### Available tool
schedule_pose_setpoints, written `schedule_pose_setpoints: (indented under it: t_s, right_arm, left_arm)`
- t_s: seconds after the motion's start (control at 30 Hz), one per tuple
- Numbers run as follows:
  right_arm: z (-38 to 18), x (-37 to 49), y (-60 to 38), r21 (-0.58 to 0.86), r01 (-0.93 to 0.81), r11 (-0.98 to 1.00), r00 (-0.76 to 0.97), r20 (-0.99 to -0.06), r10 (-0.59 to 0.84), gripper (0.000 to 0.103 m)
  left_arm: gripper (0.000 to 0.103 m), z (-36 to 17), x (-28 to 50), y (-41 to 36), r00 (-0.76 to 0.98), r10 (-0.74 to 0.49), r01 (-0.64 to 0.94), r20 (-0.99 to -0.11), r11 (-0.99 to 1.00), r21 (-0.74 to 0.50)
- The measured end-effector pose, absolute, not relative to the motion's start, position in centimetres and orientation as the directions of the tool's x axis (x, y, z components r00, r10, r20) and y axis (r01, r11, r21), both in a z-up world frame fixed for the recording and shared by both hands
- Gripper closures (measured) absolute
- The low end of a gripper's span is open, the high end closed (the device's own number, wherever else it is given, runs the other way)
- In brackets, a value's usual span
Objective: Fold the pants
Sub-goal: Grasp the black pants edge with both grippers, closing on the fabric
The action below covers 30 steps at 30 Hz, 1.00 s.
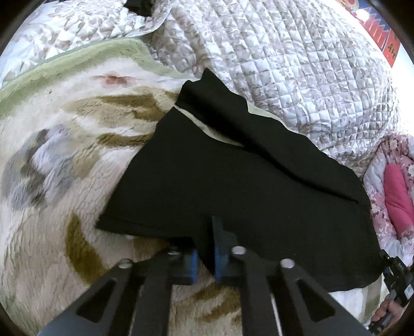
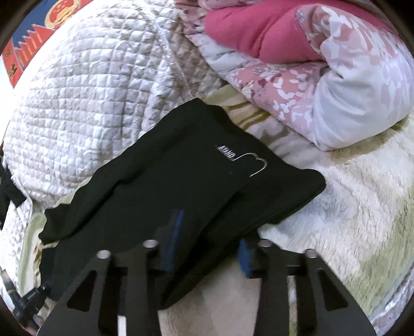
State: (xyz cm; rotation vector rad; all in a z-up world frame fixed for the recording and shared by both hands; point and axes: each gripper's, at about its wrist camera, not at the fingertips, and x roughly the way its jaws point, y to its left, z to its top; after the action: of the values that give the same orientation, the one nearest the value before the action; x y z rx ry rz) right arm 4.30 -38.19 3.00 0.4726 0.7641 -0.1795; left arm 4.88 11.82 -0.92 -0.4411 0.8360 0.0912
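Observation:
Black pants (image 1: 233,181) lie folded on a fleece blanket (image 1: 64,155), their legs running away toward a quilted cover. My left gripper (image 1: 204,240) is shut on the near edge of the pants, with the cloth pinched between its blue pads. In the right wrist view the pants (image 2: 168,168) show a white printed logo (image 2: 243,157) near their far corner. My right gripper (image 2: 209,230) is shut on the near edge there, a thick bunch of cloth filling the gap between its pads. The right gripper also shows at the lower right of the left wrist view (image 1: 396,279), held by a hand (image 1: 388,310).
A quilted floral cover (image 1: 297,64) bulges behind the pants. A rolled pink floral duvet (image 2: 310,77) lies to the right. Another dark cloth (image 1: 139,7) peeks in at the top. Open fleece blanket (image 2: 349,206) spreads right of the pants.

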Motion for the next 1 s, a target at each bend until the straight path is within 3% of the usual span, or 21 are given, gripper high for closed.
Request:
schedule_pose_setpoints:
  t_s: [0.17,0.33,0.5,0.73,0.83,1.0]
  right_arm:
    - [3.8,3.8,-38.7,0.402,0.312,0.861,0.732,-0.679,0.052,0.096]
    - [6.6,1.6,-38.1,0.412,0.271,0.87,0.762,-0.644,0.068,0.097]
    - [7.5,-2.2,-38.8,0.405,0.287,0.868,0.734,-0.675,0.072,0.097]
    - [4.2,-5.8,-39.2,0.39,0.348,0.852,0.647,-0.758,0.083,0.097]
    - [4.1,-6.0,-39.4,0.397,0.352,0.848,0.652,-0.753,0.082,0.097]
    - [5.4,-7.5,-39.8,0.385,0.37,0.846,0.676,-0.736,0.039,0.101]
  left_arm:
    - [0.099,0.6,4.5,11.4,0.693,-0.06,-0.23,-0.719,0.926,-0.299]
    - [0.099,4.0,2.1,11.3,0.735,-0.087,-0.193,-0.673,0.924,-0.33]
    - [0.099,5.7,-2.3,11.9,0.745,-0.095,-0.191,-0.66,0.918,-0.348]
    - [0.099,2.9,-6.6,11.7,0.686,-0.107,-0.221,-0.72,0.912,-0.346]
    - [0.099,1.2,-6.2,11.7,0.639,-0.089,-0.256,-0.764,0.912,-0.321]
    - [0.099,2.7,-7.3,11.3,0.682,-0.075,-0.237,-0.727,0.918,-0.317]
